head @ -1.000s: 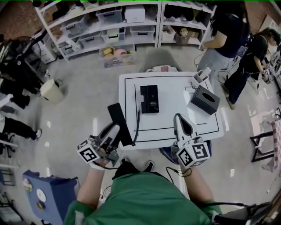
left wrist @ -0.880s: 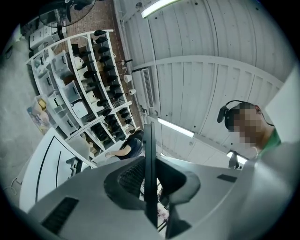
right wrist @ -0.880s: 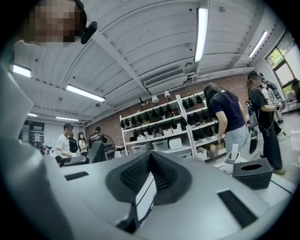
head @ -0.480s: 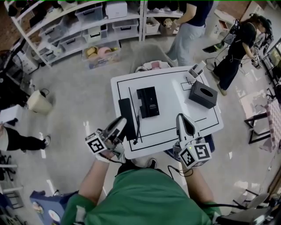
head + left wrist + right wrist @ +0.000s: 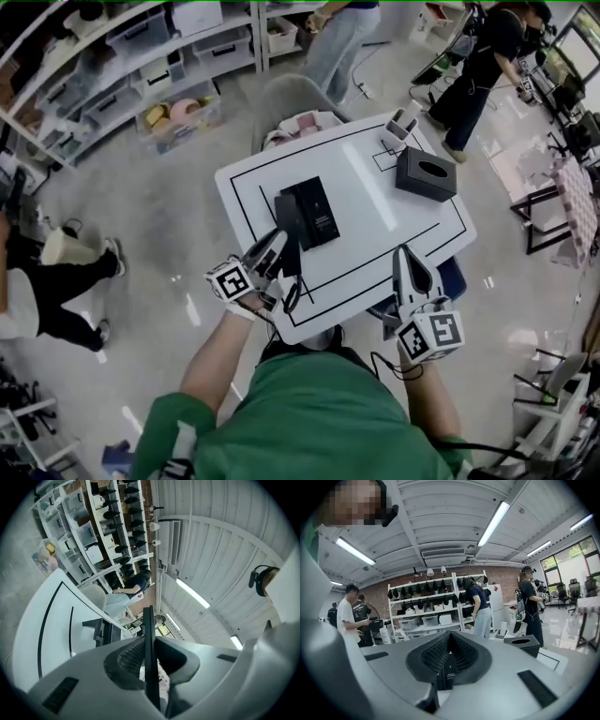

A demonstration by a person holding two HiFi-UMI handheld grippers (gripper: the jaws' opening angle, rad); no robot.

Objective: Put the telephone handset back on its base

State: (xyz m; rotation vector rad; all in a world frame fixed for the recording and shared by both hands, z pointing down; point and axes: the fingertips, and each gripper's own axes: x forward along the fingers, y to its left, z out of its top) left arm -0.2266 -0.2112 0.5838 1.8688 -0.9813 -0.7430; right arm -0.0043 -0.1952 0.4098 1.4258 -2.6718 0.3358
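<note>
The black telephone handset (image 5: 289,230) hangs just over the left side of its flat black base (image 5: 317,208), on the white table (image 5: 394,225). My left gripper (image 5: 274,247) is shut on the handset's near end. In the left gripper view the handset (image 5: 149,639) shows edge-on as a thin black bar clamped between the jaws, with the base (image 5: 99,631) beyond on the left. A black cord (image 5: 292,296) trails from the handset to the table's near edge. My right gripper (image 5: 410,258) rests at the front right edge, shut with nothing in it (image 5: 449,641).
A dark tissue box (image 5: 426,172) and a small white holder (image 5: 401,122) stand at the table's far right. A grey chair (image 5: 291,98) is behind the table. Two people stand beyond it, and shelves with bins line the back.
My left gripper has carried the handset from beyond the table's left edge rightward and forward, to the base's left side. The right gripper has stayed at the front edge.
</note>
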